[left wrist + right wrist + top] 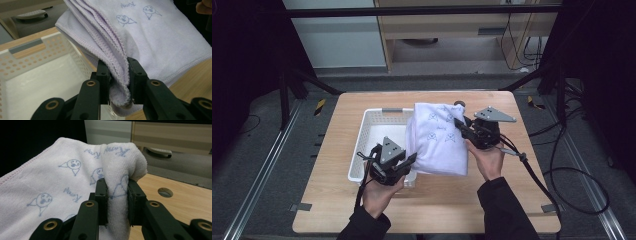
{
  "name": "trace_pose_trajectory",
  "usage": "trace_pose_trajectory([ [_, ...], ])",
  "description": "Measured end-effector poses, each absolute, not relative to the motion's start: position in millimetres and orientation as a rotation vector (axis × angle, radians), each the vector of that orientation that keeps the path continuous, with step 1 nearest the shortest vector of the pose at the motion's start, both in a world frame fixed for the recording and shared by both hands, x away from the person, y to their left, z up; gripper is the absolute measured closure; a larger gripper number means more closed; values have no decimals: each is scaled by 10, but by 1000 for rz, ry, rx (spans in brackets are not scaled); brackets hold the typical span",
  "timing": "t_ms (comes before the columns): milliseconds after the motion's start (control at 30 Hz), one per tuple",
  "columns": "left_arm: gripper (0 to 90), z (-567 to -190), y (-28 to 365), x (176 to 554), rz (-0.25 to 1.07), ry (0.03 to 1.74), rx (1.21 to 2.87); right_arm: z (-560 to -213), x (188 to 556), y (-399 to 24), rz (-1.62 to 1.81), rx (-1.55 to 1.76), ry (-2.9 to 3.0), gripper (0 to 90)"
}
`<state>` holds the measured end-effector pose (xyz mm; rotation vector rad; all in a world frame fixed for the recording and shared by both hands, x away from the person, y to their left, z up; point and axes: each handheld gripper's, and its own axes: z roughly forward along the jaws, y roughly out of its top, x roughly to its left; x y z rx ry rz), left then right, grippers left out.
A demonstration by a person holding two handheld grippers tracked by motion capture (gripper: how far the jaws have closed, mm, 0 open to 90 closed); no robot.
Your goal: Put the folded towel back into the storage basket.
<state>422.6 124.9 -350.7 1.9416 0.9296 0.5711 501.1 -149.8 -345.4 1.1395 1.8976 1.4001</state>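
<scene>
A folded white towel (437,140) with small blue drawings hangs between both grippers, over the right side of a white perforated basket (374,132). My left gripper (411,159) is shut on the towel's near left corner; in the left gripper view the stacked lilac-edged layers (117,67) are pinched between the jaws, with the basket (37,65) below left. My right gripper (458,122) is shut on the far right corner, where a bunched fold of towel (118,187) is squeezed between its jaws.
The wooden table (507,200) has bare room right of and in front of the basket. A round hole (165,192) sits in the tabletop near the right gripper. Cables (562,185) trail off the right side. Black frame posts and a cabinet stand behind.
</scene>
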Motion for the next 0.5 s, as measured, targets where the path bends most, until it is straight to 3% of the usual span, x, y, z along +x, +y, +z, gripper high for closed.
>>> trace_pose_trajectory([
  [500,730,-3411,1601,4243,605,974,1895,-3354,5119,-1141,1431,1094,1914,740],
])
